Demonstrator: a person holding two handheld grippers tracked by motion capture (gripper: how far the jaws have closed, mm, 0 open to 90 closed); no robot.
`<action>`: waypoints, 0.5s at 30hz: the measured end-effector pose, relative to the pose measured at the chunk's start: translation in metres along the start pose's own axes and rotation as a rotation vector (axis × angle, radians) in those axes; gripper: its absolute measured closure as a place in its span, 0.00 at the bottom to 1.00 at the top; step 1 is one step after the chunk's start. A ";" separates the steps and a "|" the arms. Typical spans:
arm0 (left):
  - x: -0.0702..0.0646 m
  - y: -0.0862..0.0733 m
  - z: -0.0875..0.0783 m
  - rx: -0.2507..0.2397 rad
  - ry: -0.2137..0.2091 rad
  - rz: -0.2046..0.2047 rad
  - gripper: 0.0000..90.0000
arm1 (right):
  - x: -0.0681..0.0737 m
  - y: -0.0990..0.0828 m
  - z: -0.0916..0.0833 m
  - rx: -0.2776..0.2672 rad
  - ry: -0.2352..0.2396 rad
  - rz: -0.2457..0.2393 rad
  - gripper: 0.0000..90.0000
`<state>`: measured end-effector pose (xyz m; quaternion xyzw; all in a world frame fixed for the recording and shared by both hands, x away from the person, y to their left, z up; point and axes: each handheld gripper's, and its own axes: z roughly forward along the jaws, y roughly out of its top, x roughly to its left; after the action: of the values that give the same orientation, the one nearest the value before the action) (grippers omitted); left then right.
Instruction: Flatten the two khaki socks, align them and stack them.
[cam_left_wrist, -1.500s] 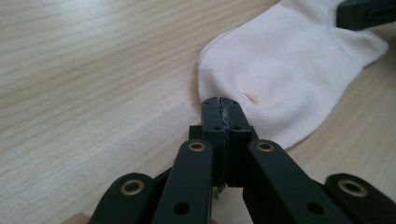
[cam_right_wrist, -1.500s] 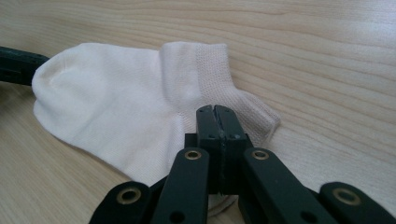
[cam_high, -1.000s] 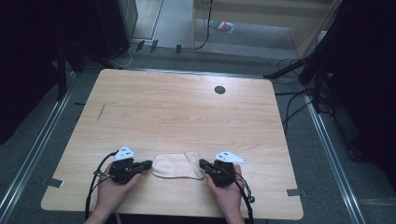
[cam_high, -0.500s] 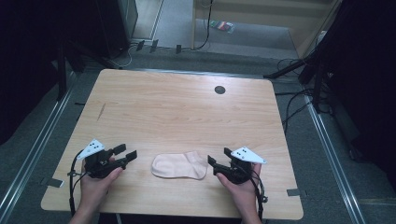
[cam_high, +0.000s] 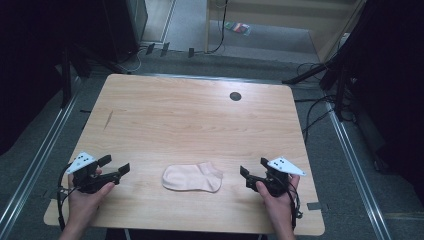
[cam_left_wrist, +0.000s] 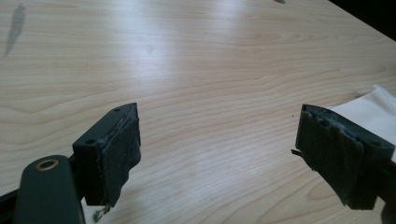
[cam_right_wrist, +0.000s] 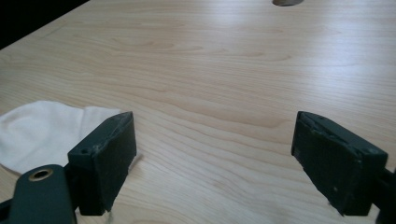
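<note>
A pale pink sock (cam_high: 192, 177) lies flat on the wooden table (cam_high: 190, 120) near its front edge, between my two grippers. My left gripper (cam_high: 116, 166) sits well to the sock's left, apart from it; its jaws have just been opening and stand wide with nothing between them. In the left gripper view the left gripper (cam_left_wrist: 217, 144) is over bare wood, with the sock (cam_left_wrist: 369, 114) peeking past the right jaw. My right gripper (cam_high: 252, 174) is off to the sock's right, jaws also just opened, empty. The right gripper (cam_right_wrist: 212, 149) view has the sock (cam_right_wrist: 42, 133) at its left.
A dark round hole (cam_high: 235, 96) marks the table's far right part. A dark streak (cam_high: 108, 120) marks the wood at the left. Cables and dark stands surround the table on the floor.
Both grippers let go of the sock's ends, opened wide and drew outward, the left to the left, the right to the right. The sock stays flat in place.
</note>
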<state>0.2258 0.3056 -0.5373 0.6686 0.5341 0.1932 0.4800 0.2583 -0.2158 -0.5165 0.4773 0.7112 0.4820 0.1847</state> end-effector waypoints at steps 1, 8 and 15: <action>0.003 -0.001 -0.002 -0.002 0.006 -0.005 0.16 | -0.003 -0.001 -0.002 0.003 -0.007 0.005 0.16; 0.021 -0.007 -0.009 0.010 0.058 -0.016 0.16 | -0.026 -0.012 -0.018 0.016 -0.058 0.017 0.16; 0.034 -0.010 -0.016 0.007 0.087 -0.030 0.16 | -0.052 -0.022 -0.034 0.022 -0.112 0.060 0.16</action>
<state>0.2202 0.3426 -0.5466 0.6532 0.5652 0.2131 0.4565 0.2474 -0.2798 -0.5302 0.5265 0.6905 0.4519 0.2045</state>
